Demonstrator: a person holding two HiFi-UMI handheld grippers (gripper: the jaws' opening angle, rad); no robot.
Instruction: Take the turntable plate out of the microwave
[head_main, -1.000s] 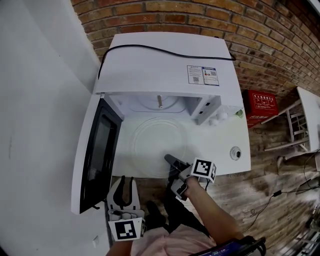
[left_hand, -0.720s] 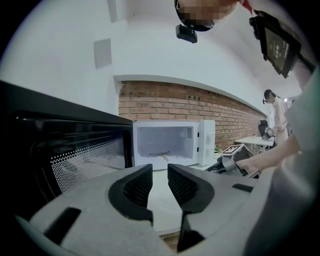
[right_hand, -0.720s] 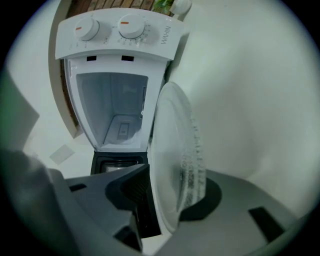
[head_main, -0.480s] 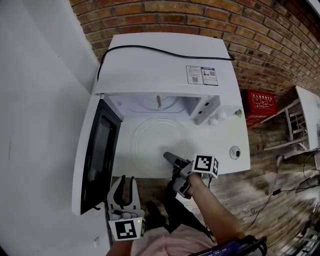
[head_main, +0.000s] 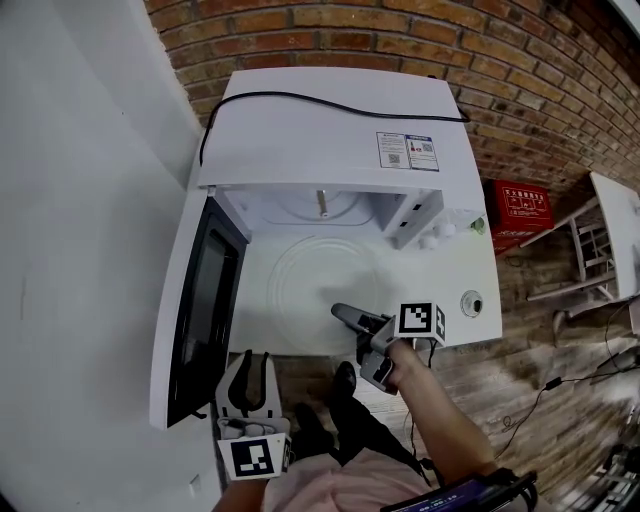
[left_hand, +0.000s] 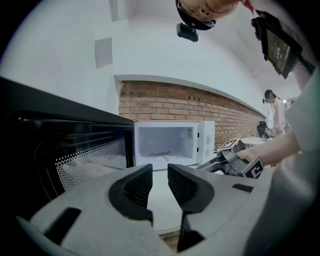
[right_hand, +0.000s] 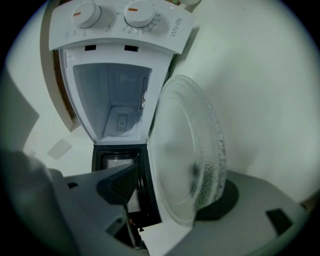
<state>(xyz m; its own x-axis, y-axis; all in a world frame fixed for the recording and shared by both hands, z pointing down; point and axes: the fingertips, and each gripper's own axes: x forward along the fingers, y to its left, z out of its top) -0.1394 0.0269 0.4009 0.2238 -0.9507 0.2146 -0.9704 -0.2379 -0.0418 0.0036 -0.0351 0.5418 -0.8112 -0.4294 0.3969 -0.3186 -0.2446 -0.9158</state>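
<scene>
White table (head_main: 470, 275) w/ microwave (head_main: 330, 120), door (head_main: 205, 300) swung open. Glass turntable plate (head_main: 320, 285) lies flat on table in front of cavity. Right gripper (head_main: 345, 315) at plate's near rim: jaws just been opening, rim btwn them, unclamped. Left gripper (head_main: 250, 358) below door, jaws slightly apart, empty.

The head view looks steeply down onto the white box-shaped microwave (head_main: 330, 130). Both gripper views sit low behind their own jaws and face its open cavity ahead of them (the right view is rolled sideways and much nearer).
</scene>
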